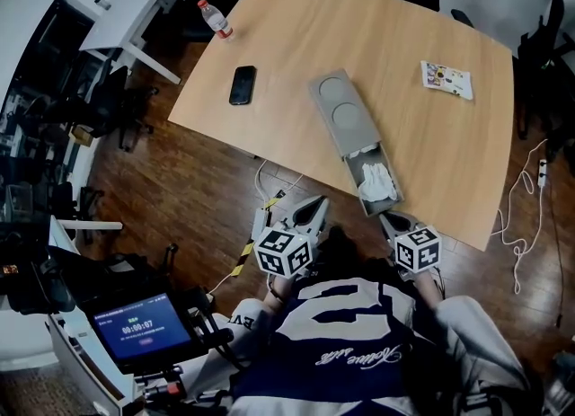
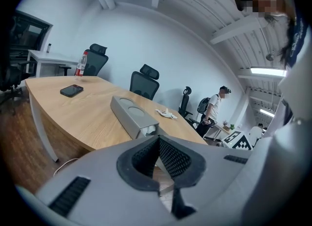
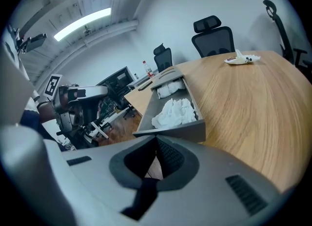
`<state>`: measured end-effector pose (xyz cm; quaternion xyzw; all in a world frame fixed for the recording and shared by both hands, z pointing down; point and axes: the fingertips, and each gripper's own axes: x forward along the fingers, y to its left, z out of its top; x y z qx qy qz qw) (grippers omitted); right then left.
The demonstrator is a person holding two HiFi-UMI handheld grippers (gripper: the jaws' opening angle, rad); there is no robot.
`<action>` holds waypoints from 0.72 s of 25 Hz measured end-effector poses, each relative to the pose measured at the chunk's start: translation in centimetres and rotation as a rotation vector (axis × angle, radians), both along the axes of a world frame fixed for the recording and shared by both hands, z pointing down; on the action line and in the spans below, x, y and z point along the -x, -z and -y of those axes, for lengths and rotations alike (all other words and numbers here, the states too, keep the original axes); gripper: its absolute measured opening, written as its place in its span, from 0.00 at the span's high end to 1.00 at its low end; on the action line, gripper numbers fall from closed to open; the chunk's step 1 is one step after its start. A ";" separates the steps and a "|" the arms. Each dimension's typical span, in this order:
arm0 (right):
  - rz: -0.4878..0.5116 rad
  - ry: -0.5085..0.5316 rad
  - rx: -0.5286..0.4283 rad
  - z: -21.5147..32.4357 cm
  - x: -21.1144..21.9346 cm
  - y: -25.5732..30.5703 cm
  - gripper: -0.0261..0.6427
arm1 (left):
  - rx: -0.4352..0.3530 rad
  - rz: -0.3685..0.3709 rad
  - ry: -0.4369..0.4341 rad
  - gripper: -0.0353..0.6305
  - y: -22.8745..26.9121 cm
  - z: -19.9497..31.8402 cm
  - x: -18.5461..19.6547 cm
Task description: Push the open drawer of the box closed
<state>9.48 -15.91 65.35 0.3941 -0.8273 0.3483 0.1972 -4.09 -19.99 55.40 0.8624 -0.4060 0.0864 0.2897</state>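
**At the table's near edge: drawer open, push not begun**

Right of centre in the head view, the long grey box [image 1: 343,109] lies slantwise on the wooden table [image 1: 296,46]. It is low and flat-topped, with two round recesses in its lid. Its drawer [image 1: 352,174] stands pulled out toward the bottom of the frame and reaches the table's near edge. Crumpled white stuff [image 1: 376,181] lies inside it, paper or cloth, I cannot tell which.

Nothing of the task looks done, so the whole push is left to do. The right gripper [image 1: 393,223] sits just below the drawer's front in the head view, its jaws together with nothing between them. In the right gripper view the front stands close above the jaw tips, though contact is hard to judge. The left gripper [image 1: 310,209], lower centre and off the table, is likewise closed and empty.
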 end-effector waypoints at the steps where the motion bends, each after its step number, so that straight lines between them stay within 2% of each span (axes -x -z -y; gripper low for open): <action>1: -0.005 -0.005 -0.002 0.3 0.1 0.1 0.96 | 0.002 0.000 0.000 0.94 0.1 0.5 0.4; 6: -0.005 -0.055 -0.036 4.5 1.8 1.5 0.96 | 0.014 -0.001 -0.008 0.94 0.7 4.6 2.7; 18: 0.003 -0.072 -0.073 11.1 4.1 1.7 0.96 | 0.018 0.013 -0.025 0.94 -0.1 7.1 4.8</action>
